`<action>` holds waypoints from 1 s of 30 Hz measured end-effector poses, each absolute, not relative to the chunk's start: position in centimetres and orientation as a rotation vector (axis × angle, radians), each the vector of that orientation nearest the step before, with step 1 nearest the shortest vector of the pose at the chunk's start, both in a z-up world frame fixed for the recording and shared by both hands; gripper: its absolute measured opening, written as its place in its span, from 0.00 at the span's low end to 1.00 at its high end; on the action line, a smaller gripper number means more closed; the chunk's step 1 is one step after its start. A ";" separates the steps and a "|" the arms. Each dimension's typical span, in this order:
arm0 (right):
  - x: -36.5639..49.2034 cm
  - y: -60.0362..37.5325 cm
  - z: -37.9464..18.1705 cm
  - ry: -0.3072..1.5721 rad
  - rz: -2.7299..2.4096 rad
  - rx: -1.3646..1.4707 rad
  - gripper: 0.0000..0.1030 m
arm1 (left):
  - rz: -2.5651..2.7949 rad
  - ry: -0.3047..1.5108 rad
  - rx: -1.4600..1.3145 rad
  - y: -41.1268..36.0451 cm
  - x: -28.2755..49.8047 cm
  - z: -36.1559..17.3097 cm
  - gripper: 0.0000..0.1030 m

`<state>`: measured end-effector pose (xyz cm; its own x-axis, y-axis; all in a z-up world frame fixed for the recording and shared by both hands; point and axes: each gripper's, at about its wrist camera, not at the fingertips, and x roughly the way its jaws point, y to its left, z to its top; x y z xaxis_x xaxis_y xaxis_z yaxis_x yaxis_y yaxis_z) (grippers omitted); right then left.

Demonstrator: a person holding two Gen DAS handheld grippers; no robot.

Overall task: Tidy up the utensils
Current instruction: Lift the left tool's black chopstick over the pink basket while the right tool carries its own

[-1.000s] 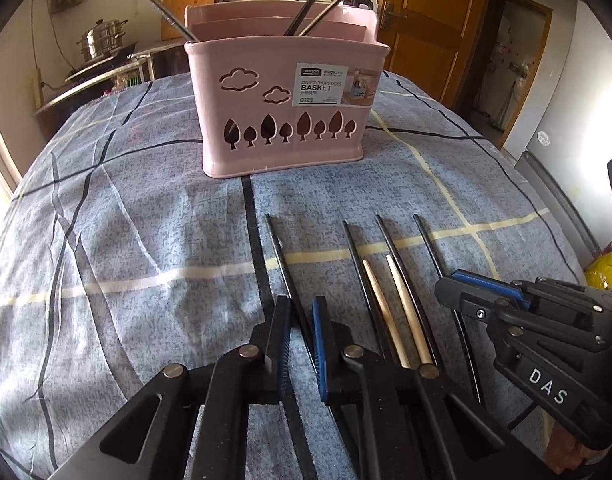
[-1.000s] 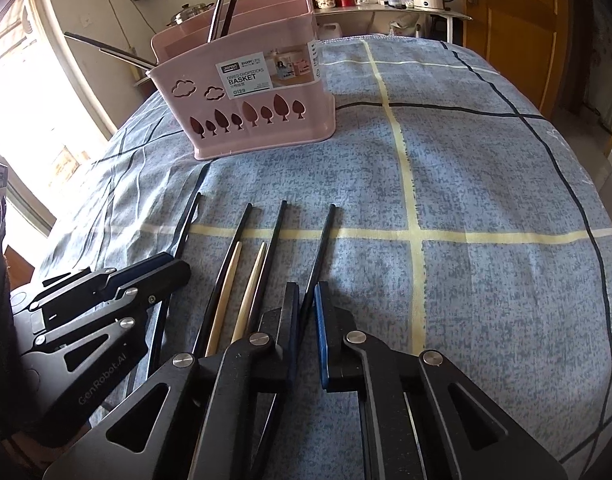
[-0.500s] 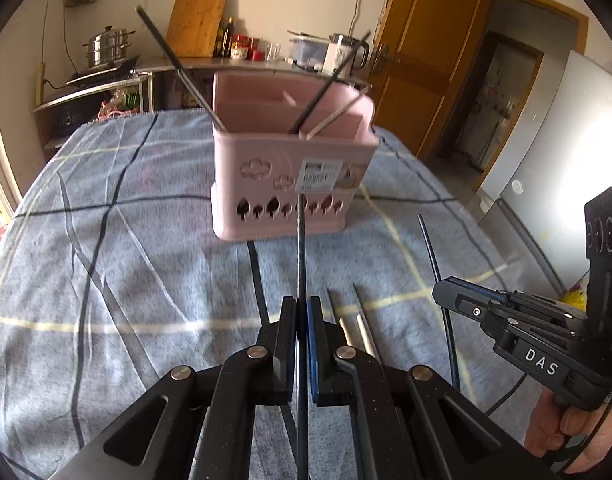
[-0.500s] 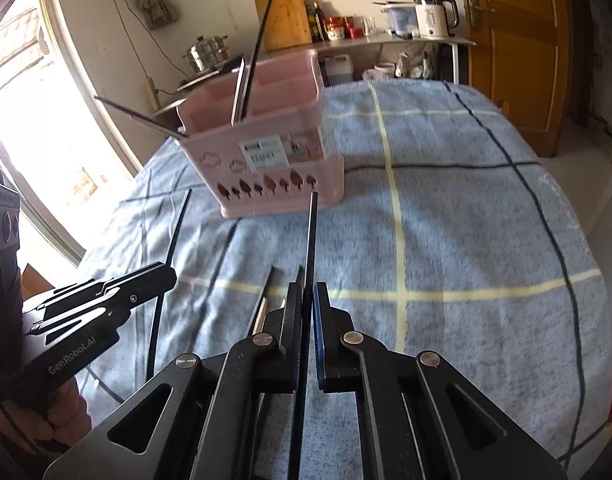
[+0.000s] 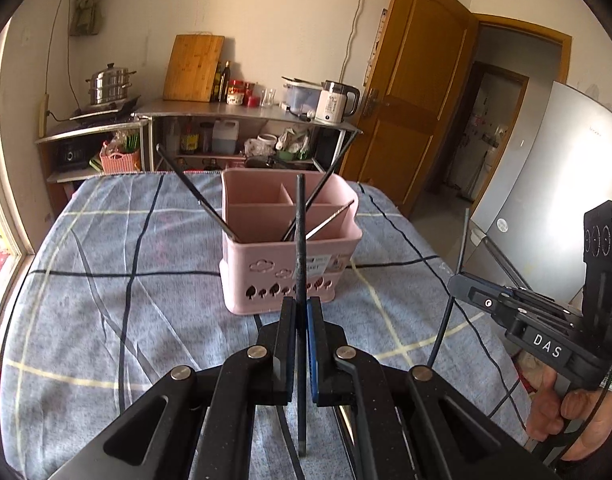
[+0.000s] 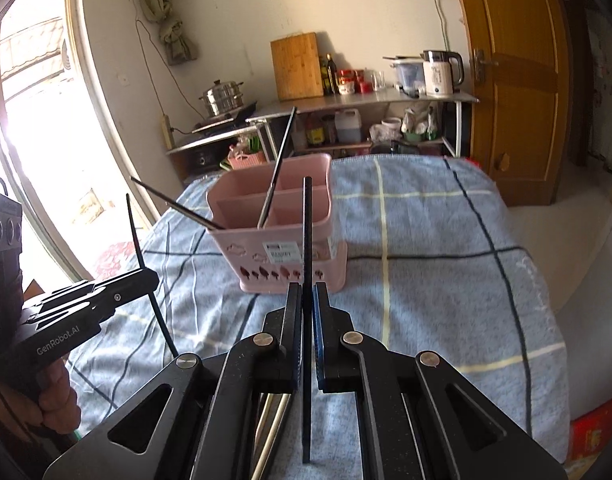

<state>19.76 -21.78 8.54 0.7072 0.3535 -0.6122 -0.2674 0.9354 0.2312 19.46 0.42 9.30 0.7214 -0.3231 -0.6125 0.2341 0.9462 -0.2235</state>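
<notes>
Left tongs (image 5: 301, 312) and right tongs (image 6: 307, 300) each pinch one upright black chopstick (image 5: 299, 240).

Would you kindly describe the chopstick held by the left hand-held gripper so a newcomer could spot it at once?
Start at the blue checked cloth and its pink basket. In front of the basket, the left hand-held gripper is clamped on a dark chopstick standing nearly upright. Unlike the chopsticks leaning inside the basket, this one is lifted clear, pinched between the pads.

Black hand-held gripper (image 5: 300, 322) at lower centre is showing blue finger pads (image 5: 312, 344) and silver screws; the right hand-held gripper (image 6: 304, 312) is looking identical.
</notes>
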 end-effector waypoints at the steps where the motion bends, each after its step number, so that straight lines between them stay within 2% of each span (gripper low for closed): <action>1: 19.7 -21.8 8.9 0.695 0.345 0.128 0.05 | -0.309 0.693 -0.133 0.5 19.5 9.6 0.05; 30: 16.2 -22.4 11.3 0.624 0.364 0.104 0.05 | -0.326 0.691 -0.098 0.3 16.2 11.1 0.05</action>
<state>16.23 -22.36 11.31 0.7504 0.3632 -0.5523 -0.3011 0.9316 0.2035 16.17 0.34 11.10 0.7221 -0.3268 -0.6097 0.2626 0.9449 -0.1954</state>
